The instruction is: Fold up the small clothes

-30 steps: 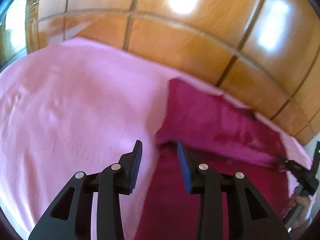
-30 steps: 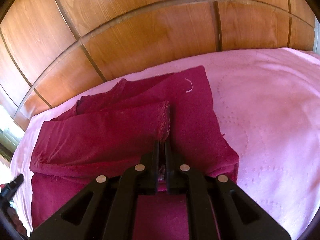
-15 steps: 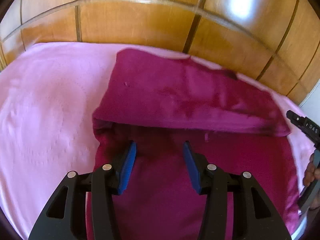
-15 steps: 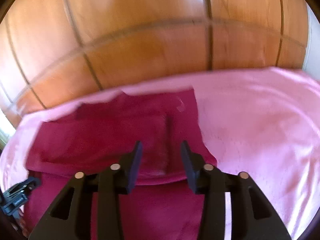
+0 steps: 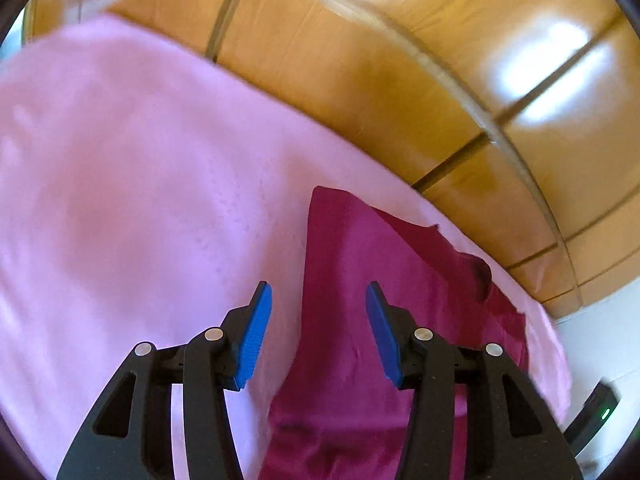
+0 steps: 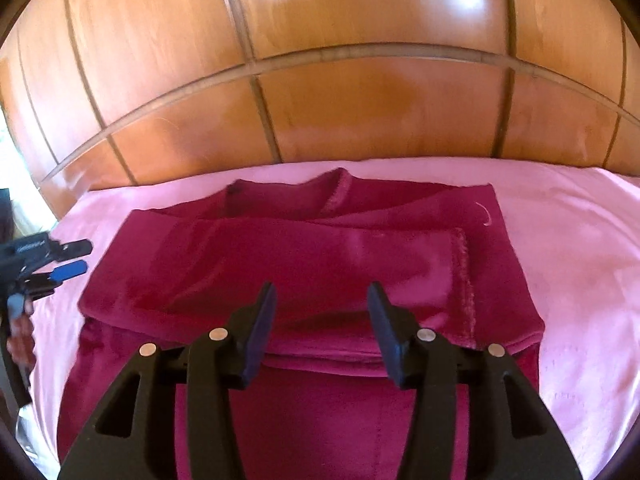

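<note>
The garment — dark magenta, soft — lies on the pink sheet near the sheet's far edge, close under the wooden headboard. Its far part is now doubled toward the near side: a flap lies flat across the middle, its folded edge running side to side just ahead of the right gripper, with a stitched hem standing up the flap's right end. A small white thread sits near the far right corner of the cloth.

What has changed is the grip. A second ago the right gripper was pinched tight on the flap's edge; now its jaws are opening, stand about half apart, and nothing is between them — the cloth lies under them untouched. So the flap has been laid down and let go, and by my reading the first fold is done.

The left gripper also stands half open with blue pads bare; it has widened a little and holds nothing. It has swung out toward the left side of the garment and now straddles that edge, one finger over the sheet and one over the cloth. In the right view it shows small at the sheet's left edge, a hand behind it.

The near part of the garment, below the fold, is a single unfolded layer. The next step is probably a second fold, either the sides inward or the near part over the flap, and both tools are free to take new hold.
</note>
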`<state>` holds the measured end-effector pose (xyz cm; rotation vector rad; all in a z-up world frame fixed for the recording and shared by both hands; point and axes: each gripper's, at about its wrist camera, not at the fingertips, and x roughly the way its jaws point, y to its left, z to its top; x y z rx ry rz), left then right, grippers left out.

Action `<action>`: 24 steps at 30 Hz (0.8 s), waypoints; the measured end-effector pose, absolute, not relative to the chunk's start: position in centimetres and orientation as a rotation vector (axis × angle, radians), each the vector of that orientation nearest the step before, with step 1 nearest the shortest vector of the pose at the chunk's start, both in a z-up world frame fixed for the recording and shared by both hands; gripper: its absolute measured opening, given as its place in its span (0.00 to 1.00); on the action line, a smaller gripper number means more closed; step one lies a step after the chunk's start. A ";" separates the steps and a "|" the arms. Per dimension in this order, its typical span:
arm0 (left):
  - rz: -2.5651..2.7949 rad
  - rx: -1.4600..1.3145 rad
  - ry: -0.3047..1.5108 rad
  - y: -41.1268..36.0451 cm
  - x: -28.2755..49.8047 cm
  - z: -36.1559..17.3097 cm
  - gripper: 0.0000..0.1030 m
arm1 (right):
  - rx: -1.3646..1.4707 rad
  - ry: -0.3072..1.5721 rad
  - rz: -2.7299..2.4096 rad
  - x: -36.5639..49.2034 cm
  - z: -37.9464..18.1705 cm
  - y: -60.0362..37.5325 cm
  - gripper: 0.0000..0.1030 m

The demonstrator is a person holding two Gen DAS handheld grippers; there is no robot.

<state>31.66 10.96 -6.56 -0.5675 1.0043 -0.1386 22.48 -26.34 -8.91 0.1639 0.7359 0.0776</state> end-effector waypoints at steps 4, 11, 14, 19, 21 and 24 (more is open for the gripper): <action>-0.195 -0.727 1.098 11.2 35.1 -9.4 0.46 | 0.166 0.746 0.062 22.8 -9.4 -27.1 0.49; -0.173 -0.598 0.884 8.7 33.9 -7.1 0.10 | 0.102 0.740 0.078 22.3 -9.5 -26.3 0.57; -0.107 -0.387 0.837 6.2 33.0 -6.2 0.10 | 0.016 0.768 0.052 22.6 -10.7 -25.2 0.64; 0.052 -0.134 0.938 3.4 34.6 -9.1 0.19 | -0.005 0.768 0.032 23.3 -12.0 -24.8 0.68; 0.095 -0.104 0.883 2.7 33.3 -8.0 0.19 | 0.010 0.763 0.036 23.3 -12.2 -25.0 0.69; 0.010 -0.086 0.792 1.9 28.9 -6.2 0.26 | 0.022 0.758 0.040 23.4 -12.4 -25.2 0.70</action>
